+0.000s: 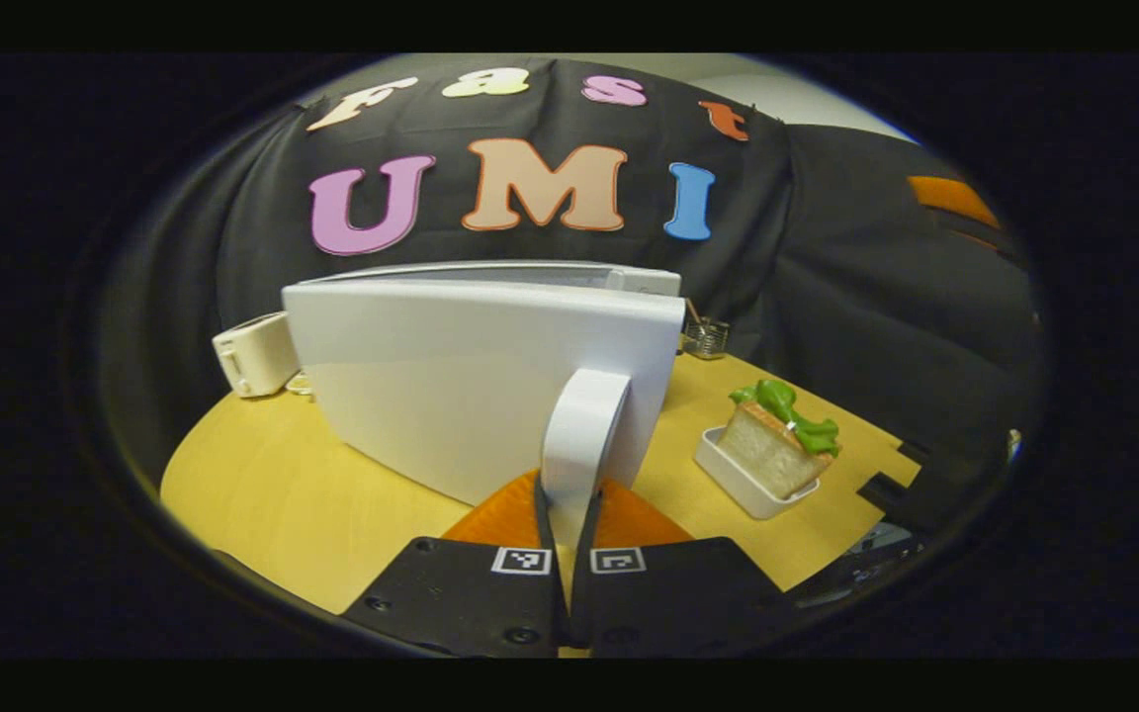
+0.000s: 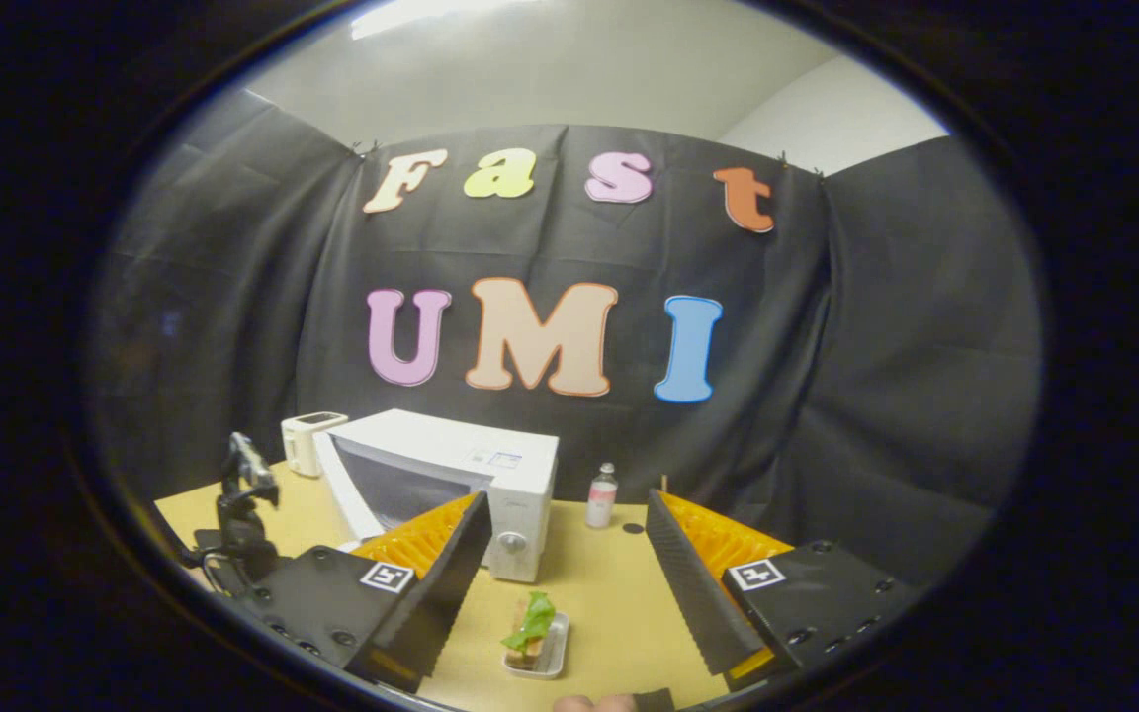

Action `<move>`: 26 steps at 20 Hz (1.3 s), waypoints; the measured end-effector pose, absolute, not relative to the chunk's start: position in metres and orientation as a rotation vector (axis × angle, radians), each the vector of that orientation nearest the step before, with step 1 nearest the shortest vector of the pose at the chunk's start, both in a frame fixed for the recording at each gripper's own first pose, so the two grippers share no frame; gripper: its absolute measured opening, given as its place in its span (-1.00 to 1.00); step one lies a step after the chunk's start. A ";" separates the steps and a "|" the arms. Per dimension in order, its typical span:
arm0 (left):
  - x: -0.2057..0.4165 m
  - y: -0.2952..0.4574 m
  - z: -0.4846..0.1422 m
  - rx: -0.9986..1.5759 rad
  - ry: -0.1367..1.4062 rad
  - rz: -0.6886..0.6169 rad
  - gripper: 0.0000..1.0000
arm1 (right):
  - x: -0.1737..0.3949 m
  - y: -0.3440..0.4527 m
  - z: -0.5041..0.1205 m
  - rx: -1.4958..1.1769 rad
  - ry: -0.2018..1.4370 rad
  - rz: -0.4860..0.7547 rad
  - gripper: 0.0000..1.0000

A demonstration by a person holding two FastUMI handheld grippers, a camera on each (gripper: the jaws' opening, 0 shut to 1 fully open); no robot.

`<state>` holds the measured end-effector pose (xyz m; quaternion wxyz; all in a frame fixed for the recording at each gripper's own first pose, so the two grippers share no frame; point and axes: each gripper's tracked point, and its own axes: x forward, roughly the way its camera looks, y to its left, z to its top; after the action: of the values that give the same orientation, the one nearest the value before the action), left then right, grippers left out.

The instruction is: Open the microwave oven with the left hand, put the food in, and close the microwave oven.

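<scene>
while left hand-held gripper clamps door handle, right hand-held gripper spread wide

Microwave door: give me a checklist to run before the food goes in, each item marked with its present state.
1. Left tongs shut on the door handle: ok.
2. Microwave door swung off the front: ok, partly open in the right gripper view; whether wide enough for the tray, cannot tell.
3. Right tongs open and holding nothing: ok.
4. Food, bread with a green leaf, sitting in its white tray on the table, between and beyond the right fingers: ok.
5. Cavity free to take the tray: cannot tell, the door hides it.
6. Small bottle standing apart from the tray, right of the microwave: ok.
</scene>
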<state>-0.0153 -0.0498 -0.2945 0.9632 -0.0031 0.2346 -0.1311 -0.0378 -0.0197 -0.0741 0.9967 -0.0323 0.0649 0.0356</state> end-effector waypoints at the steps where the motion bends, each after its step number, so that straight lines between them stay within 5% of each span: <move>1: -0.029 -0.031 -0.296 0.008 0.481 -0.233 -0.99 | -0.033 -0.011 -0.082 -0.074 0.140 0.088 0.94; 8: -0.083 0.132 -0.295 0.016 0.500 0.056 -1.00 | -0.027 0.062 -0.119 -0.064 0.212 0.196 0.94; 15: -0.088 0.175 -0.295 -0.042 0.496 -0.051 -0.99 | -0.030 0.102 -0.151 -0.101 0.248 0.175 0.94; 26: -0.087 0.178 -0.296 -0.047 0.490 -0.114 -0.98 | -0.027 0.053 -0.201 -0.089 0.300 0.001 0.94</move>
<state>-0.0869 0.1777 -0.2960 0.9682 -0.0234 0.2426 -0.0563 -0.0269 0.0535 -0.2006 0.9878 -0.0441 0.1493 0.0003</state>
